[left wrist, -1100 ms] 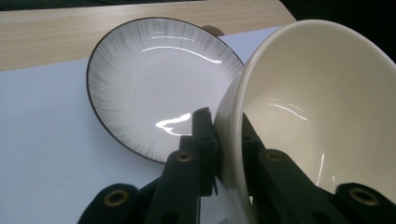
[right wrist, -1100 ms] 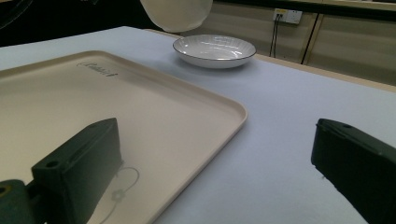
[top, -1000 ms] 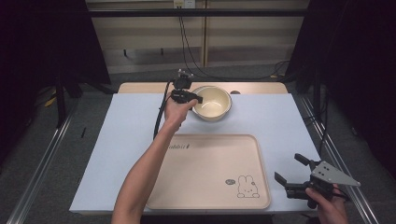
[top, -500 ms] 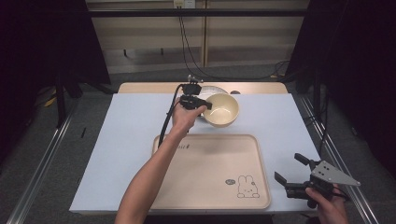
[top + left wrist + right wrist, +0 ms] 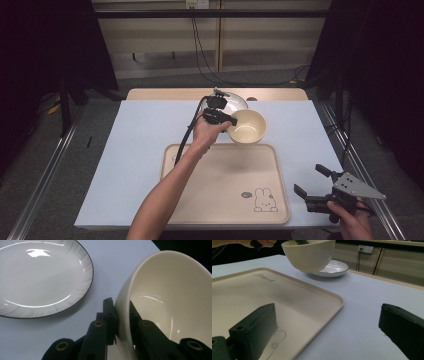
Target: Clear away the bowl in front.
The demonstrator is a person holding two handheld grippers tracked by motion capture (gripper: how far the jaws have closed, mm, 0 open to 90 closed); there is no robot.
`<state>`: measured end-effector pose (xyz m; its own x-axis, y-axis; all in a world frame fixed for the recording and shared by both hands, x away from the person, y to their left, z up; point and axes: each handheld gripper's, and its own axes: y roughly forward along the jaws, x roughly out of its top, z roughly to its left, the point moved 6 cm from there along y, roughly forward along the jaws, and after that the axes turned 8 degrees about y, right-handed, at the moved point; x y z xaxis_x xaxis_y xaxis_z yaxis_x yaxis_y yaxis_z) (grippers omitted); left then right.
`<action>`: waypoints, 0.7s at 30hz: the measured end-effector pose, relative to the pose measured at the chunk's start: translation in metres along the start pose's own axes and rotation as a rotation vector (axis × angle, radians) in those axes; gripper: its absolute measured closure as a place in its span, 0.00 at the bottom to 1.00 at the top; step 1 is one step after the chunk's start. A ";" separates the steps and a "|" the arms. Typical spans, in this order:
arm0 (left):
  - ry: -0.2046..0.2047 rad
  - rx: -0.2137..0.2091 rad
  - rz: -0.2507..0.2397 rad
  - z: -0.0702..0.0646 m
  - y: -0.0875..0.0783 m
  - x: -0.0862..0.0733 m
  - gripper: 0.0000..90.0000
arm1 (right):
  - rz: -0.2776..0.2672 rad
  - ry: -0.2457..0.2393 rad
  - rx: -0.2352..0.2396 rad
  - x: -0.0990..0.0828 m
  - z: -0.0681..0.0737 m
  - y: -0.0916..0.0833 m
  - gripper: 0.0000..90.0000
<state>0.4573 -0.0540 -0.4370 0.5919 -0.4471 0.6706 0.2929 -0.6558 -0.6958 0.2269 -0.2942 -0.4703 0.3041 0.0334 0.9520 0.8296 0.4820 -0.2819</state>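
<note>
Left gripper [image 5: 229,121] is clamped on the rim of the cream bowl [image 5: 247,126], one jaw inside the wall and one outside, seen plainly in the left gripper view, where the bowl [image 5: 172,297] tilts toward the camera. We read the bowl as lifted off the table: in the right gripper view its base [image 5: 309,255] hangs above the surface, clear of the white plate [image 5: 332,268] behind it. In the high view the bowl sits at about 12 o'clock from the tray [image 5: 225,185], just past the tray's far edge, with the plate [image 5: 231,102] at roughly 10 o'clock from the bowl, partly hidden by the hand. Right gripper [image 5: 320,192] has its jaws spread apart with nothing between them, parked low at about 4 o'clock from the tray, near the table's front corner; its own view shows both black jaws well apart over the tray's corner [image 5: 337,301] and the pale blue table cover [image 5: 362,322]. Progress, as we judge it: pick-up is done and the carry is underway, with the bowl near the tray. Left to do, likely: bring the bowl over the tray, level it, set it down, release. The tray is bare apart from its printed rabbit [image 5: 265,200], so nothing is placed yet. The plate is untouched on the table.
</note>
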 end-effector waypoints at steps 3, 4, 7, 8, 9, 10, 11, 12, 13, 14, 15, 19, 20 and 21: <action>-0.001 -0.011 0.006 -0.006 0.007 -0.002 0.93 | 0.001 0.000 -0.001 0.000 0.000 0.000 0.02; -0.009 -0.020 0.006 -0.010 0.011 -0.002 0.93 | 0.001 0.000 -0.002 0.000 0.000 0.000 0.02; -0.005 -0.029 0.011 -0.016 0.016 -0.003 0.93 | -0.003 -0.005 -0.003 0.000 0.000 0.000 0.02; -0.001 -0.031 0.015 -0.017 0.018 -0.004 0.93 | -0.004 -0.008 -0.004 0.000 -0.001 0.000 0.02; -0.001 -0.031 0.015 -0.017 0.018 -0.004 0.93 | -0.004 -0.008 -0.004 0.000 -0.001 0.000 0.02; 0.000 -0.029 0.017 -0.020 0.022 -0.004 0.93 | -0.005 -0.007 -0.005 0.000 -0.001 0.000 0.02; 0.000 -0.029 0.017 -0.020 0.022 -0.004 0.93 | -0.005 -0.007 -0.005 0.000 -0.001 0.000 0.02; 0.010 -0.034 0.031 -0.022 0.024 -0.005 0.93 | -0.005 -0.008 -0.004 0.000 -0.001 0.000 0.02; 0.003 -0.034 0.028 -0.024 0.026 -0.006 0.93 | -0.005 -0.008 -0.002 0.000 -0.001 0.000 0.02; 0.003 -0.034 0.028 -0.024 0.026 -0.006 0.93 | -0.005 -0.008 -0.002 0.000 0.000 0.000 0.02; 0.002 -0.036 0.032 -0.027 0.030 -0.008 0.93 | -0.005 -0.009 -0.003 0.000 -0.001 0.000 0.02; 0.011 -0.040 0.045 -0.030 0.036 -0.011 0.93 | -0.004 -0.009 -0.001 0.000 0.000 0.000 0.02; 0.004 -0.047 0.046 -0.032 0.038 -0.013 0.93 | -0.001 -0.005 0.000 0.000 0.000 0.000 0.02; 0.019 -0.043 0.057 -0.032 0.042 -0.016 0.93 | -0.004 -0.007 -0.006 0.000 -0.001 0.000 0.02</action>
<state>0.4357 -0.0937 -0.4684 0.5924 -0.4955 0.6352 0.2266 -0.6542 -0.7216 0.2275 -0.2950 -0.4701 0.2974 0.0378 0.9540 0.8338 0.4765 -0.2788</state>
